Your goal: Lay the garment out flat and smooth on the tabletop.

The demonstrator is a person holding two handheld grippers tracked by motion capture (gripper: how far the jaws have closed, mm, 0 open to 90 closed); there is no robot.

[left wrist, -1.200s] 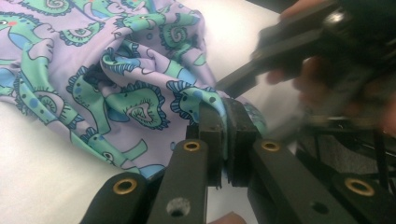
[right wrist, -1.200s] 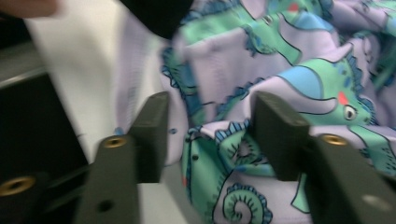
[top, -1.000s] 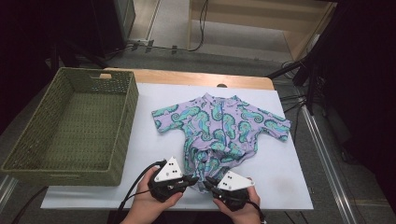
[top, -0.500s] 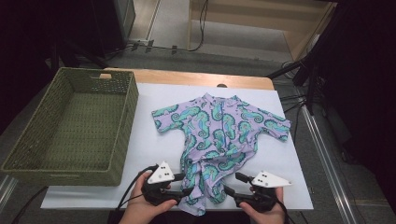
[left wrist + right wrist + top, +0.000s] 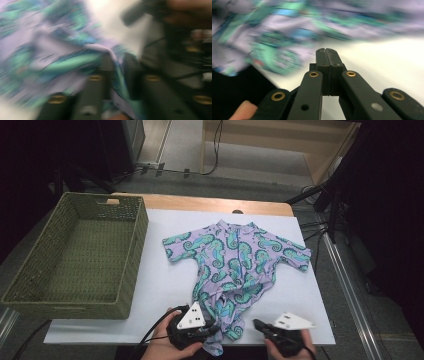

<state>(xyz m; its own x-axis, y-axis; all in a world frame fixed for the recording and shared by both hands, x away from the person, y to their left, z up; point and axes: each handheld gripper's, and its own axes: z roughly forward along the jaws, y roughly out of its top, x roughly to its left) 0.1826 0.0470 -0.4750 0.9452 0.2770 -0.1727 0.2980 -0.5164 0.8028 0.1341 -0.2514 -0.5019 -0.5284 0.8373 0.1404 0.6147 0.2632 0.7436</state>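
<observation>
Lilac seahorse-print shirt (image 5: 235, 265) lies spread, its hem bunched

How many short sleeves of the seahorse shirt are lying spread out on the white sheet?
2: the left sleeve points toward the woven basket; the right sleeve points toward the sheet's right edge.

Bright table — gripper views blurred

**Seahorses on lilac, olive weave, white sheet**

The shirt (image 5: 235, 265) is pale lilac, printed all over with teal and turquoise seahorses outlined in dark blue. The woven basket (image 5: 75, 255) is olive green. The tabletop (image 5: 165, 285) is white, with a light wood edge behind. Both tongs are black with brass-coloured rivets and white plates.
</observation>
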